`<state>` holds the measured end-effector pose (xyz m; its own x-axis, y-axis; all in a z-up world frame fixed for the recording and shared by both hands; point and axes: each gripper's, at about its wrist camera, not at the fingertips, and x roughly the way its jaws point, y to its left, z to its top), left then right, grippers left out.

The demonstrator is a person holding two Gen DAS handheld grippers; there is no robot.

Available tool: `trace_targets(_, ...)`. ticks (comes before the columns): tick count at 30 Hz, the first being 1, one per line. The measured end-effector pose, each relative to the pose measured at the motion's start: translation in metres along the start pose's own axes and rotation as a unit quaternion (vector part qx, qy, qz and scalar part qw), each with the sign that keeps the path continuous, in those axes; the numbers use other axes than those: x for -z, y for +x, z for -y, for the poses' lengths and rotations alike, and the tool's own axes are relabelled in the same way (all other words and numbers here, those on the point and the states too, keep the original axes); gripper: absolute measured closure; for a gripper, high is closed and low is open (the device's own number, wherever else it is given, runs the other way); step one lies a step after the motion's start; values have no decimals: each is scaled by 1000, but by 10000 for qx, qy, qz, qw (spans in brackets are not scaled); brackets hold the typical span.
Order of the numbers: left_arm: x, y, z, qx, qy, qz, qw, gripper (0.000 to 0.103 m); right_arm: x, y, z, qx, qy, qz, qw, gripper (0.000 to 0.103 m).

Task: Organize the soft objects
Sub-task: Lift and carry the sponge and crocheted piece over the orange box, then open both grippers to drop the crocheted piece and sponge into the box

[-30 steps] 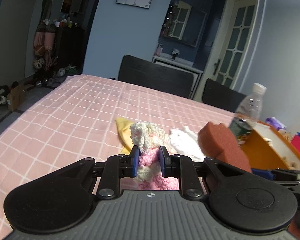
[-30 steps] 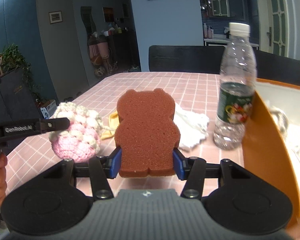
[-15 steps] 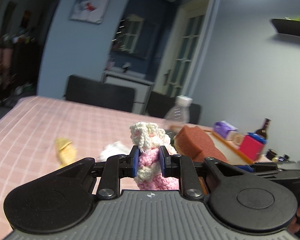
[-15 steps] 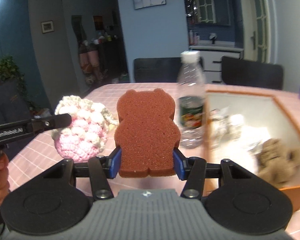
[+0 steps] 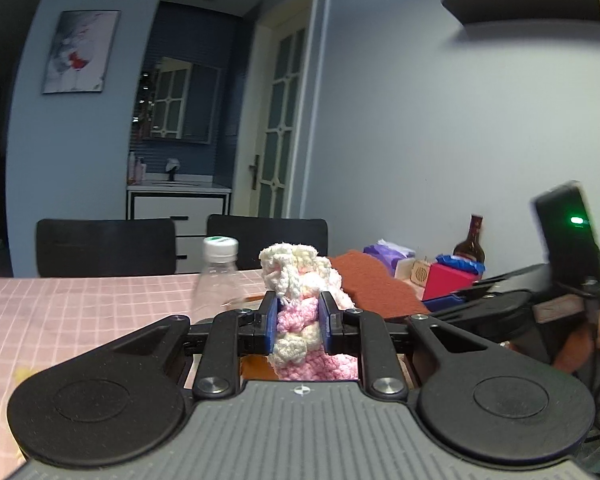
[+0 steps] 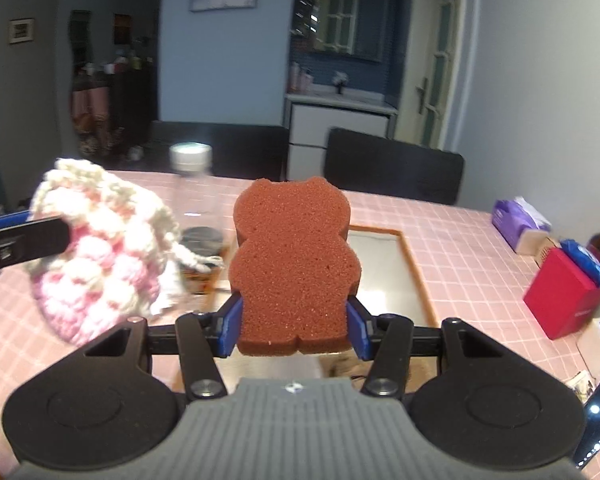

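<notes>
My left gripper (image 5: 298, 324) is shut on a pink and cream crocheted pouch (image 5: 300, 280), held in the air above the table. The pouch also shows at the left of the right wrist view (image 6: 96, 256). My right gripper (image 6: 294, 326) is shut on a brown bear-shaped sponge (image 6: 294, 264), held upright above an orange-rimmed tray (image 6: 414, 264). The sponge shows just right of the pouch in the left wrist view (image 5: 372, 284). The tray's near end is hidden behind the sponge and gripper.
A clear water bottle (image 6: 194, 200) stands left of the tray on the pink checked tablecloth (image 6: 460, 248). A red box (image 6: 564, 296), a purple tissue pack (image 6: 518, 224) and a brown bottle (image 5: 470, 244) sit to the right. Two black chairs (image 6: 392, 172) stand at the far side.
Both grippers have swung to the right with their loads. The tray now lies straight ahead of the right gripper, and the yellow and white cloths have dropped out of view.
</notes>
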<state>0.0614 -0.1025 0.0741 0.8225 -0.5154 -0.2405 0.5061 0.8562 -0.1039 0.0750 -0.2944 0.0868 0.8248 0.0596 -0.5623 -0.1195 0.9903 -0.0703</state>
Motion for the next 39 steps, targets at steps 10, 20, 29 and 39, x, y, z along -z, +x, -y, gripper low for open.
trace_targets(10, 25, 87, 29, -105, 391, -933, 9948, 80, 9, 73, 42, 581, 116, -257, 9979, 50)
trace_targets(20, 45, 122, 41, -216, 695, -1475, 9864, 79, 26, 100, 65, 431, 617, -953, 9926, 48)
trace_targets(29, 54, 131, 47, -370, 916, -1734, 9799, 72, 33, 113, 61, 618, 328, -1212, 9902, 44)
trace_targets(39, 40, 122, 45, -424, 715, -1296, 9881, 46, 28, 103, 60, 574, 345, -1002, 9927, 45)
